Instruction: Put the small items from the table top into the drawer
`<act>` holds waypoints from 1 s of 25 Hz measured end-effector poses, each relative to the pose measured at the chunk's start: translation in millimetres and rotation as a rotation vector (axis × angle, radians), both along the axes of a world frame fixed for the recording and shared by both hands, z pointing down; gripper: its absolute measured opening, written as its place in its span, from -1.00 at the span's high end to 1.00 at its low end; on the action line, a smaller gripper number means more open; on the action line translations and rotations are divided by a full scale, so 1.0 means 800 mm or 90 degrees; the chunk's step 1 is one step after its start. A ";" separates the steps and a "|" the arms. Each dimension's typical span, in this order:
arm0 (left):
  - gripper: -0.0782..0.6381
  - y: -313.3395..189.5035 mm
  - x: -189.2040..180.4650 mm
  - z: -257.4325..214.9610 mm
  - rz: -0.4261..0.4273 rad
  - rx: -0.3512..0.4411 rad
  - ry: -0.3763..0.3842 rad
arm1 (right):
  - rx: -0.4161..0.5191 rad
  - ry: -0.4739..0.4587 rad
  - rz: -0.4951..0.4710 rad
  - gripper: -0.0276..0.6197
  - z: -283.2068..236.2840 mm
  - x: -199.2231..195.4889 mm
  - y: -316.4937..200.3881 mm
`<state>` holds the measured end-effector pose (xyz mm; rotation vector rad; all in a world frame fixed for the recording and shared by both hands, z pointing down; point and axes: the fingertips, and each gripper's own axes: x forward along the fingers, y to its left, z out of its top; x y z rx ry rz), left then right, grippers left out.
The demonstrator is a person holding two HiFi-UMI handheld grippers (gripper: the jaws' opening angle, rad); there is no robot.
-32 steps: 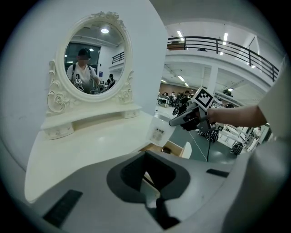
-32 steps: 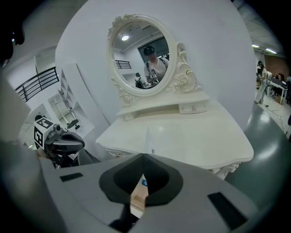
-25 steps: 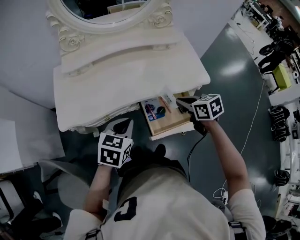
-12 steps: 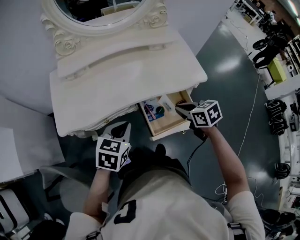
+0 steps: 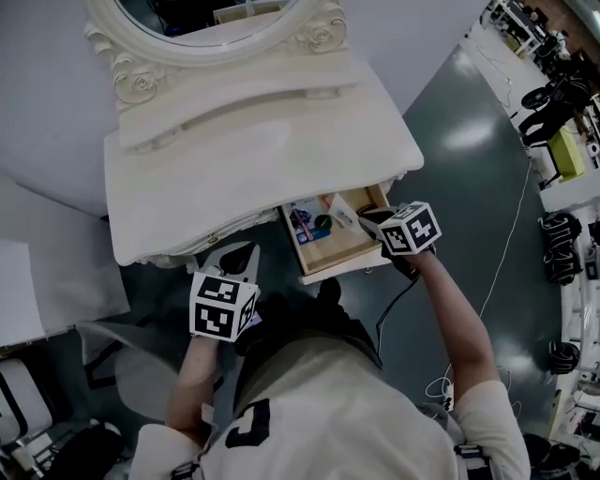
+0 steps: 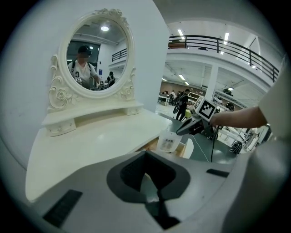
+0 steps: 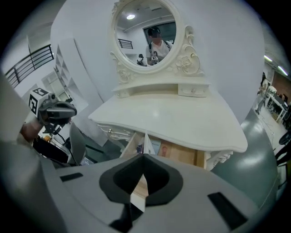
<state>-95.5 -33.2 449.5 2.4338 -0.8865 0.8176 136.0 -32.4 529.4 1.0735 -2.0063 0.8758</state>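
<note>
Hanging low at the left, in front of the counter's [image 5: 253, 159] front edge, the left tool [image 5: 241, 253] had its jaws pressed together with nothing between them. It pointed up toward the counter and stayed clear of it. The white counter top lay bare, with an oval mirror [image 5: 202, 23] in a carved white frame standing at its back.

Right of centre, below the front edge, a wooden drawer [image 5: 349, 253] stood pulled out. Several small items [image 5: 305, 221] lay in its left part, among them something blue and something dark and round, too small to name.

Beside them, over the drawer's inner right part and close under the counter's edge, was a small white packet [image 5: 339, 207]. The right tool [image 5: 367, 217] had its jaws clamped on the packet's upper edge, so that the packet hung upright from them with a printed label facing outward. Whether its lower edge touched the drawer floor could not be told.

A black cable [image 5: 386, 298] ran down from the right tool, and dark glossy floor [image 5: 469, 187] spread out at the far right.
</note>
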 end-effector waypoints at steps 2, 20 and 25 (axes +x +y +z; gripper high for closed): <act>0.64 -0.004 0.006 -0.001 -0.018 -0.001 -0.006 | -0.009 0.027 -0.020 0.83 0.016 0.013 -0.006; 0.64 0.003 0.067 0.010 -0.143 -0.034 -0.053 | 0.056 0.148 -0.285 0.83 0.102 0.029 -0.033; 0.64 0.009 0.071 0.015 -0.143 -0.039 -0.059 | 0.031 0.136 -0.331 0.82 0.121 0.023 -0.013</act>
